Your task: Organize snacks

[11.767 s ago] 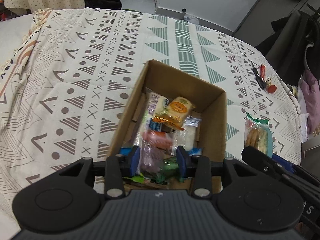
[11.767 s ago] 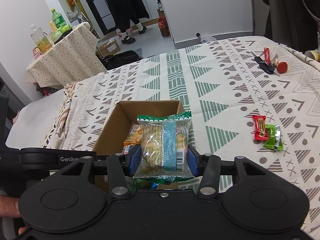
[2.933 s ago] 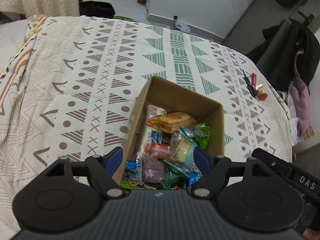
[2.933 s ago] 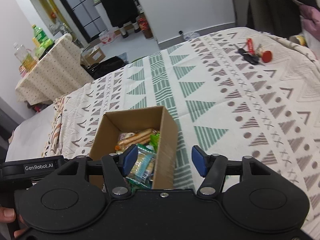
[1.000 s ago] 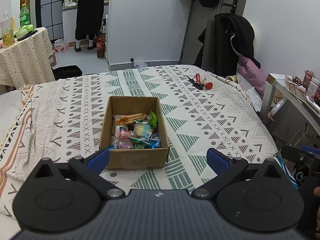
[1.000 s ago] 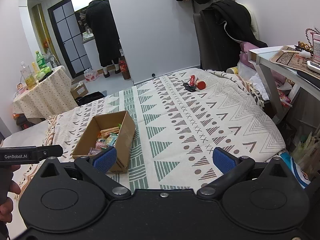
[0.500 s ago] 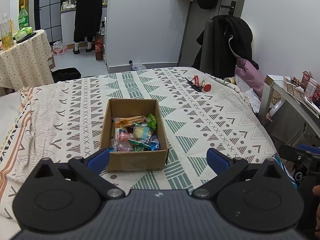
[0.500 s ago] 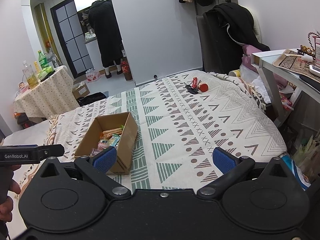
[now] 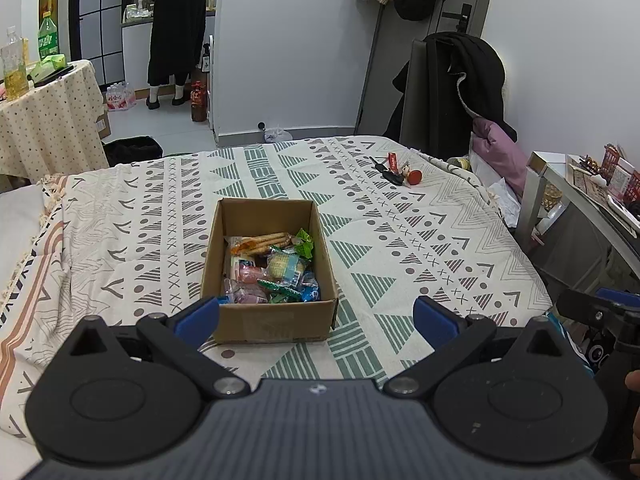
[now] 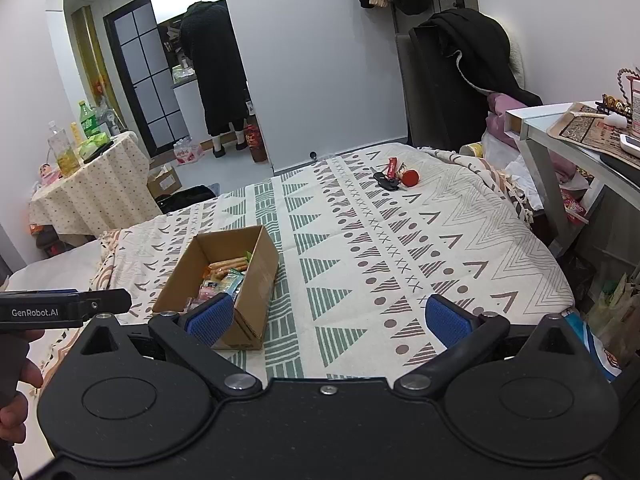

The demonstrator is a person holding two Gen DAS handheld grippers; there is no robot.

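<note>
A: Where did the snacks [image 9: 272,270] sit when we checked?

B: All of them that we could see lay inside the open cardboard box [image 9: 269,322], which stood on the patterned bedspread [image 9: 420,248], left of centre. We found no loose packet on the cloth in either wrist view.

A: What could have gone wrong from there?

B: In our judgement, two things. The box sat on soft, creased cloth, so a push on its wall could have tipped it and spilled the packets. The keys with the red tag [image 10: 390,178] at the far side could also have been taken for a snack, the tag being wrapper-coloured.

A: How did we hold the tools?

B: We held both low at the near edge of the bed, well apart from the box. The left gripper [image 9: 316,316] had its jaws spread wide, holding nothing. The right gripper [image 10: 326,316] was likewise fully spread and empty. A hand [image 10: 18,384] showed at the left edge, on the other tool's handle.
</note>
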